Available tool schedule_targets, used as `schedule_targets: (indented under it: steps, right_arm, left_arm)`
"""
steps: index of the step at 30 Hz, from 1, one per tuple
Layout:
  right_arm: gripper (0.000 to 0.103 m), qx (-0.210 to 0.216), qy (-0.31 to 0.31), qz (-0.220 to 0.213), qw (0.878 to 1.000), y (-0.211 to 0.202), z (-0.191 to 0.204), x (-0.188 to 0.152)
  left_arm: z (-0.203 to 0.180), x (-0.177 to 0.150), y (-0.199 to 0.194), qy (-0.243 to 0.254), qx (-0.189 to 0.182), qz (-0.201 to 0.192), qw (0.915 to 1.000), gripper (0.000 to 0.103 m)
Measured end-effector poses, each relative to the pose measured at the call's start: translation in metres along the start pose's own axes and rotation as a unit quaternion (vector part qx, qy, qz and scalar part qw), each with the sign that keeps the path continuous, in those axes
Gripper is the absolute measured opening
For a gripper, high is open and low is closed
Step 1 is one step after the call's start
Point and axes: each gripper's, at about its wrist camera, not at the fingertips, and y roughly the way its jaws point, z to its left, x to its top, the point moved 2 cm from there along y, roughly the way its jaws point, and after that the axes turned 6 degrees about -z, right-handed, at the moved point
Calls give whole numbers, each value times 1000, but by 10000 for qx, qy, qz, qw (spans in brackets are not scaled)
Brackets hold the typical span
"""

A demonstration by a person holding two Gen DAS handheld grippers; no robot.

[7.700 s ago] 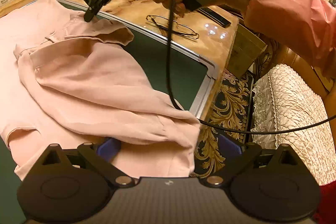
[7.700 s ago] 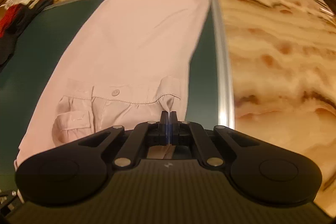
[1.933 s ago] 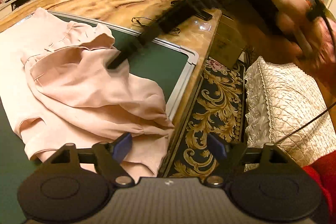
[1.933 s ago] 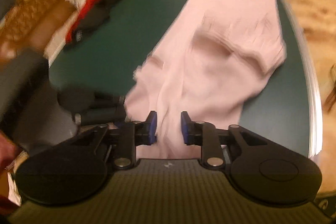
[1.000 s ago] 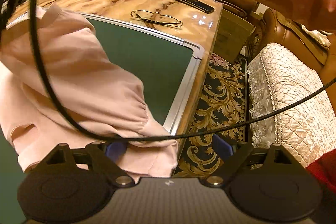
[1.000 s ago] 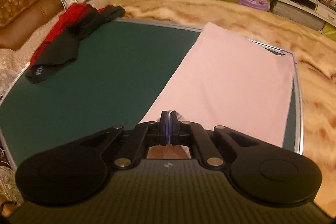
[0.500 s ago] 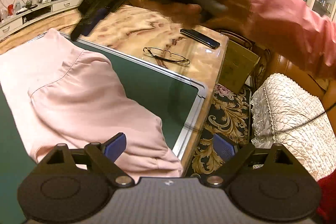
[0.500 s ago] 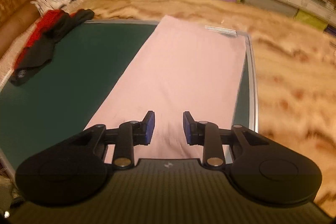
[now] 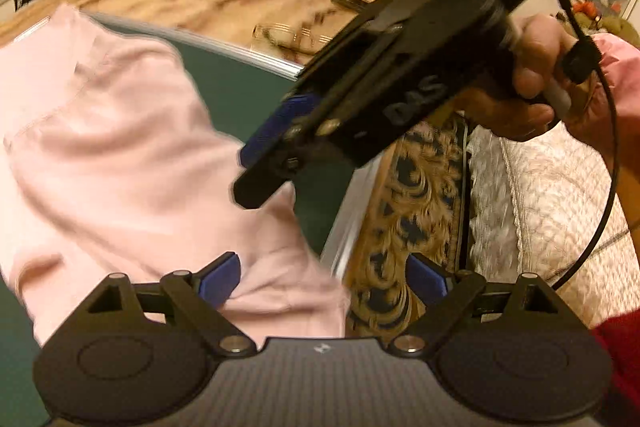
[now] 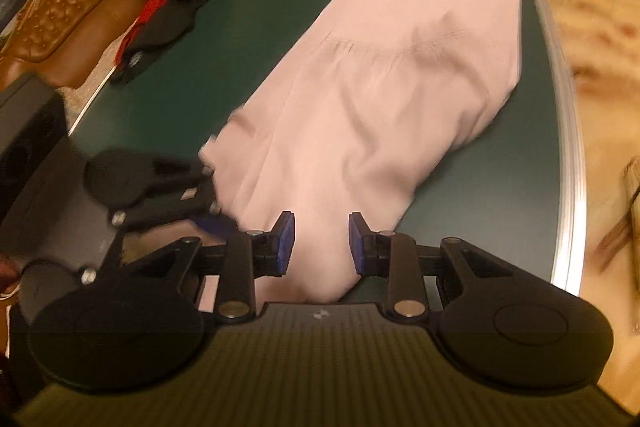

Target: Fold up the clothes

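1. Now spread lengthwise along the right-hand side of the green mat [image 10: 168, 99]: pink garment [image 10: 400, 75], far end flat at the mat's far right corner, near end bunched and rumpled at the near edge.
2. Right gripper [image 10: 321, 243] with jaws apart, pads either side of a hump of pink cloth at the near edge, not pressing on it; nothing clamped.
3. Left gripper [image 9: 322, 277] with jaws wide apart, empty; near corner of the garment lying under and between the fingers, hanging close to the mat's metal rim [image 9: 352, 211].
4. Could snag: right gripper's cable [image 9: 608, 163] looping close over the work, liable to drag across the cloth.
5. Could slip: near corner already at the rim, so a careless tug toward the near edge likely to pull cloth off the mat and toward the patterned rug [image 9: 420, 195].
6. Could fold crooked: thick rumpled layers at the near end, so a pinch there might catch only the top layer or too many.
7. Could collide: both grippers crowded at the same near corner, seen close together from the right wrist.
8. Off to the far left edge: red and black clothes [image 10: 168, 7], well apart from the pink one.
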Motion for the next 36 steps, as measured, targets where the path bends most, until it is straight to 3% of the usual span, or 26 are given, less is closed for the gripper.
schedule_targets:
  steps: [3,10,15,20,25,27,31,36]
  right_arm:
    - [35,165,2,39,9999,3,10,-14]
    - [35,98,-197,-85,9997,0,37,-22]
    - [34,-416,-755,111,9962,10,55,-35]
    - [34,-525,-512,-211,9971,-15,56,-38]
    - [35,-698,-363,-628,9949,-29,70,-46]
    - [35,-763,-293,-632,9947,-19,77,-50]
    - [35,-1299,-307,-642,9890,1,91,-54]
    - [34,-1563,-406,-567,9852,18,105,-51]
  left_arm:
    - [-1,-7,-8,-124,120,15,9998,94]
    - [-7,-13,-32,-245,391,-178,9988,96]
    - [-3,-26,-57,-590,843,-370,9940,97]
    - [7,-48,-78,-1149,1139,-509,9855,97]
    - [15,-58,-86,-1552,1238,-665,9778,97]
    - [17,-58,-88,-1676,1247,-715,9753,97]
    - [18,-55,-89,-1749,1253,-799,9733,97]
    - [19,-53,-74,-1749,1394,-572,9730,97]
